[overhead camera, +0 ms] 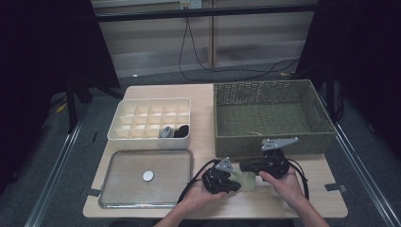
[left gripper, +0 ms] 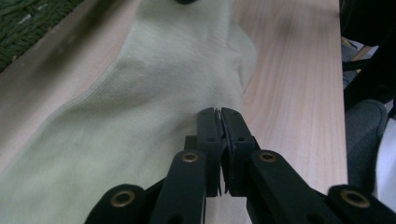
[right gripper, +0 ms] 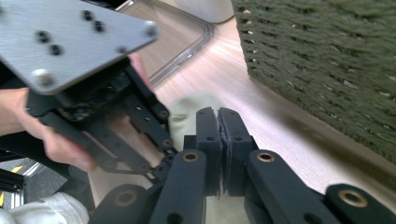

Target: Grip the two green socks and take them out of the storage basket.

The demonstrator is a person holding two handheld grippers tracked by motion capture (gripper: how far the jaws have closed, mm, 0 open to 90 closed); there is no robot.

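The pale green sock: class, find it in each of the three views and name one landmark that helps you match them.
High view: the pale green sock lies low and right of centre, between the two grippers.
Left gripper view: it spreads over the left and centre, above the jaws.
Right gripper view: a small patch left of the jaws.
Shared landmark: the green woven basket.

A pale green ribbed sock lies at the black left hand-held gripper. Beyond it stands an olive woven basket on the light wood-grain worktop.
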